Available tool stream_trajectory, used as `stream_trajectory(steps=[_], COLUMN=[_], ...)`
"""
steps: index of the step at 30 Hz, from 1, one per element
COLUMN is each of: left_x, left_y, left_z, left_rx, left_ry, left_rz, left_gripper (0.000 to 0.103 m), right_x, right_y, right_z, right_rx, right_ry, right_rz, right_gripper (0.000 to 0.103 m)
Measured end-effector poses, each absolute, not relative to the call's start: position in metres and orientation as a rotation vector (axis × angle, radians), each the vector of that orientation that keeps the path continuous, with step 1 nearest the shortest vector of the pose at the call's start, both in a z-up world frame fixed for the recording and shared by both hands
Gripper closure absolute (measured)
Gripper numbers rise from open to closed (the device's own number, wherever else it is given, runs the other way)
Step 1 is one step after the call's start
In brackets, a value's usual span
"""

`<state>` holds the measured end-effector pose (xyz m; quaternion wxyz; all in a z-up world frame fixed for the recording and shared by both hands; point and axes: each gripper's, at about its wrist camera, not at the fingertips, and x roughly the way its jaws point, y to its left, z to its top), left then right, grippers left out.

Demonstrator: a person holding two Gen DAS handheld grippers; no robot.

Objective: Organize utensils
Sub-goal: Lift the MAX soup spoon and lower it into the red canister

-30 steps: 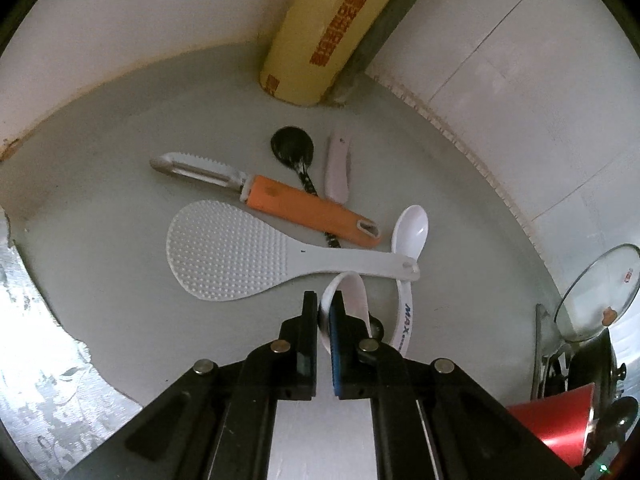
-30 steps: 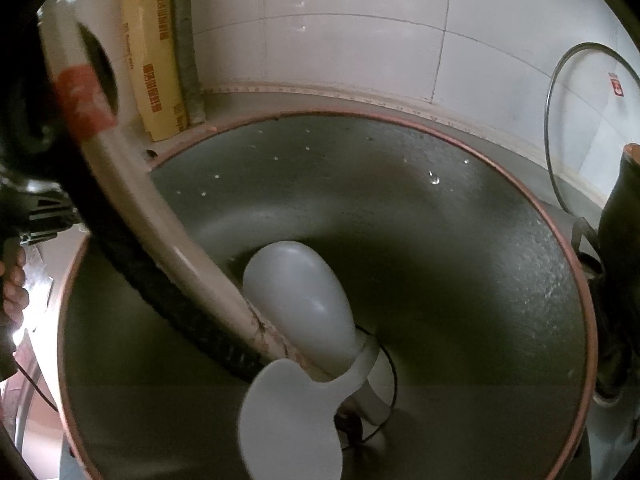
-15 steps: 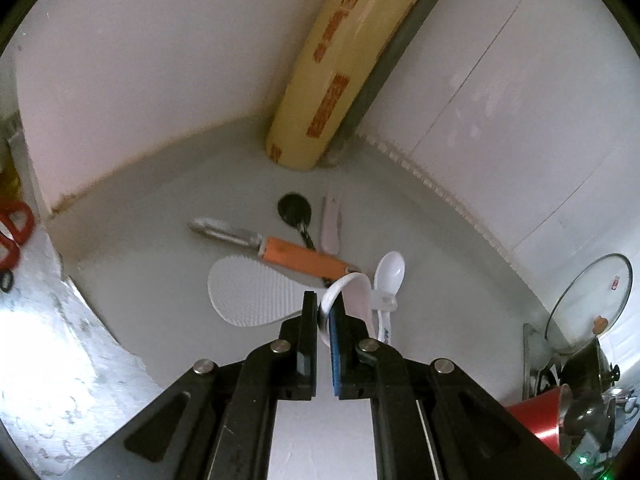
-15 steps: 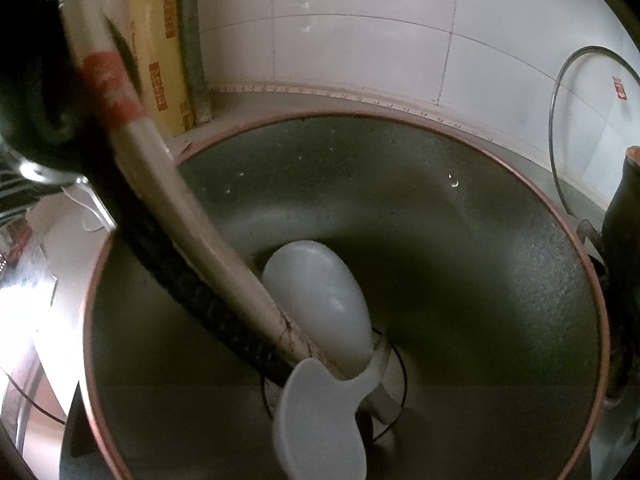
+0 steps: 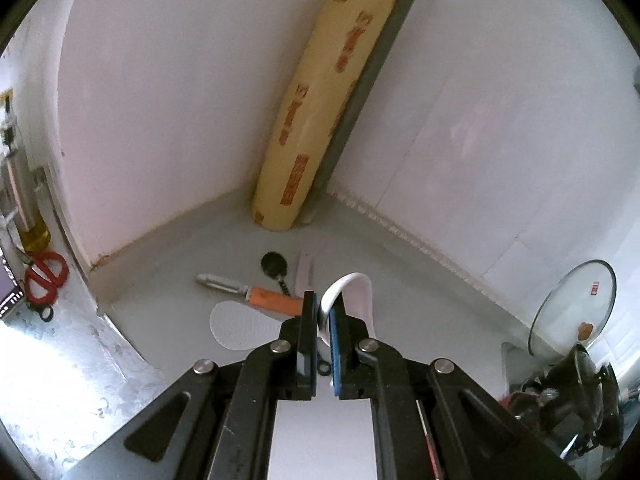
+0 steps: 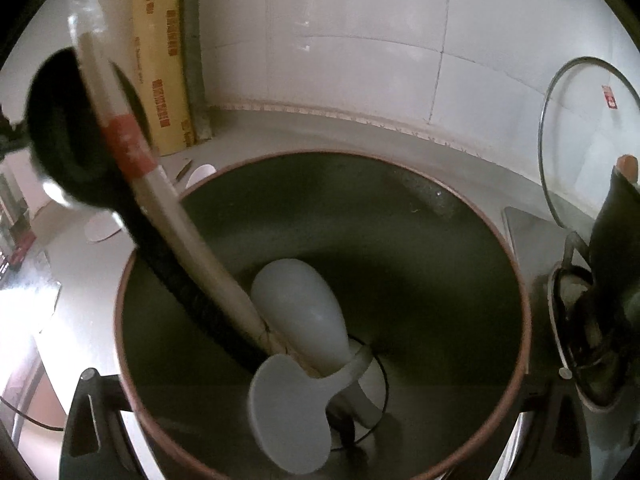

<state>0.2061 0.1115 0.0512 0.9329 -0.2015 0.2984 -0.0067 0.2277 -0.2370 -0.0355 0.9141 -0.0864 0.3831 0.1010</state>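
Observation:
My left gripper (image 5: 324, 312) is shut on the curved handle of a white spoon (image 5: 356, 292) and holds it high above the grey counter. Below it lie an orange-handled peeler (image 5: 272, 298), a white rice paddle (image 5: 236, 326), a black spoon (image 5: 274, 264) and a white folding knife (image 5: 306, 274). The right wrist view looks down into a dark round holder (image 6: 516, 280) with a copper rim. In it stand a white spoon (image 6: 304, 312), a flat white spatula (image 6: 288, 412), a cream handle with a red band (image 6: 132, 152) and a black ladle (image 6: 60, 128). My right gripper (image 6: 324, 376) stands wide, one finger (image 6: 88, 408) on each side of the holder.
A yellow roll (image 5: 320, 120) leans in the tiled corner. Red scissors (image 5: 46, 280) hang at the left by a foil-covered surface. A glass lid (image 5: 572, 308) leans on the right wall, with dark cookware (image 6: 612, 272) in front of it.
My left gripper has risen with the white spoon, and the utensils on the counter look smaller and farther away. In the right wrist view the holder has shrunk a little and the fingers now show.

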Motion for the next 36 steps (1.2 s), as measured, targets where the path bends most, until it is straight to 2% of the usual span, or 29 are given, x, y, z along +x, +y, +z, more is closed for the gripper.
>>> stream_trajectory(steps=[3, 8, 29, 36], left_x=[0.193, 0.175, 0.189, 0.187], left_y=[0.101, 0.086, 0.010, -0.021], left_z=[0.066, 0.090, 0.177, 0.166], left_rx=[-0.388, -0.350, -0.078, -0.026], left_ry=[0.572, 0.529, 0.407, 0.415], left_rz=[-0.008, 0.011, -0.145, -0.138], left_gripper=[0.098, 0.098, 0.098, 0.098], right_x=[0.222, 0.216, 0.229, 0.227], right_y=[-0.241, -0.248, -0.218, -0.221], right_z=[-0.033, -0.034, -0.038, -0.039], right_rx=[-0.182, -0.160, -0.174, -0.186], right_ry=[0.767, 0.756, 0.761, 0.749], right_rz=[0.248, 0.289, 0.359, 0.391], right_gripper=[0.000, 0.013, 0.013, 0.013])
